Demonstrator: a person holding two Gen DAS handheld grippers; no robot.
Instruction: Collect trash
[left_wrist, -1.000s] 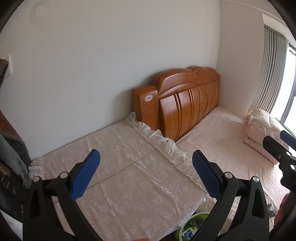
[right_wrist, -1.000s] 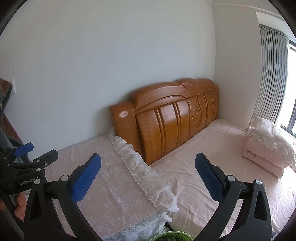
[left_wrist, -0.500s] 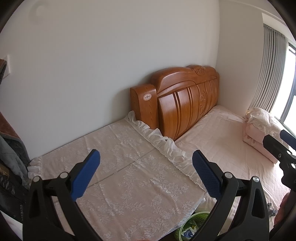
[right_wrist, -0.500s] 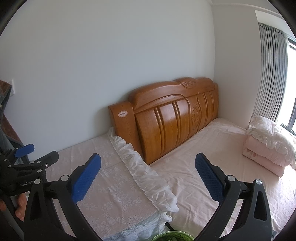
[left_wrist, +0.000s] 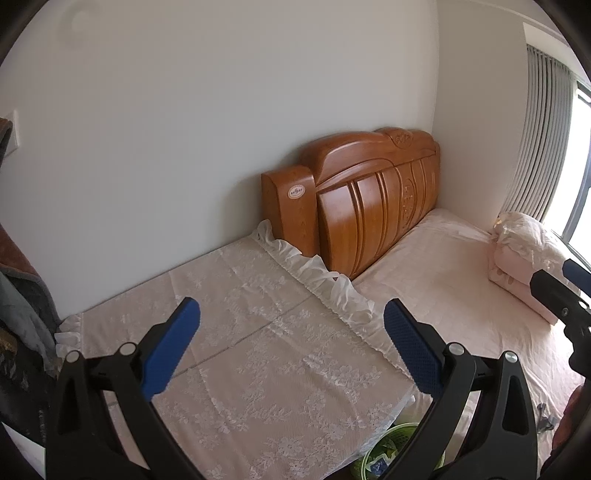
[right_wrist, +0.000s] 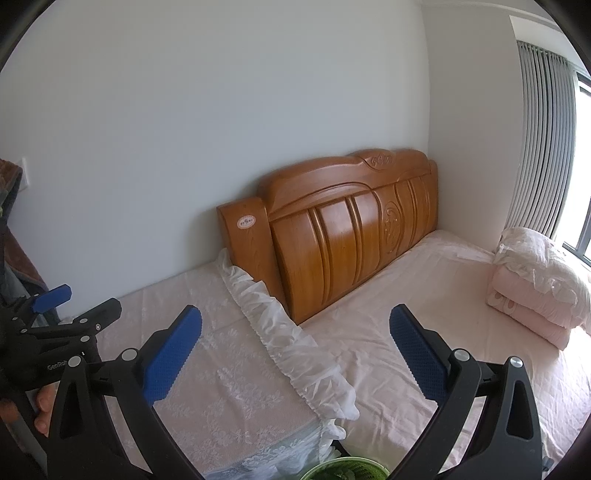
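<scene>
My left gripper (left_wrist: 291, 343) is open, its blue pads wide apart above a lace-covered surface (left_wrist: 258, 350). My right gripper (right_wrist: 295, 347) is open too, hovering over the line where the lace cover's ruffle (right_wrist: 280, 332) meets the pink bed sheet (right_wrist: 406, 325). A green bin (left_wrist: 384, 450) holding bits of trash peeks out below the lace-covered surface's front edge; its rim shows in the right wrist view as the green bin (right_wrist: 343, 469). No loose trash is visible on the lace or the bed. Each gripper appears at the edge of the other's view.
A carved wooden headboard (left_wrist: 369, 206) stands against the white wall. Folded pink bedding (right_wrist: 535, 291) lies on the bed by the window blinds (right_wrist: 543, 147). Hanging clothes (left_wrist: 22, 295) fill the left edge. A person's fingers (right_wrist: 40, 410) hold the left gripper's handle.
Both views have drifted slightly to the right, so the headboard sits a little further left. Both grippers stay open and hold nothing.
</scene>
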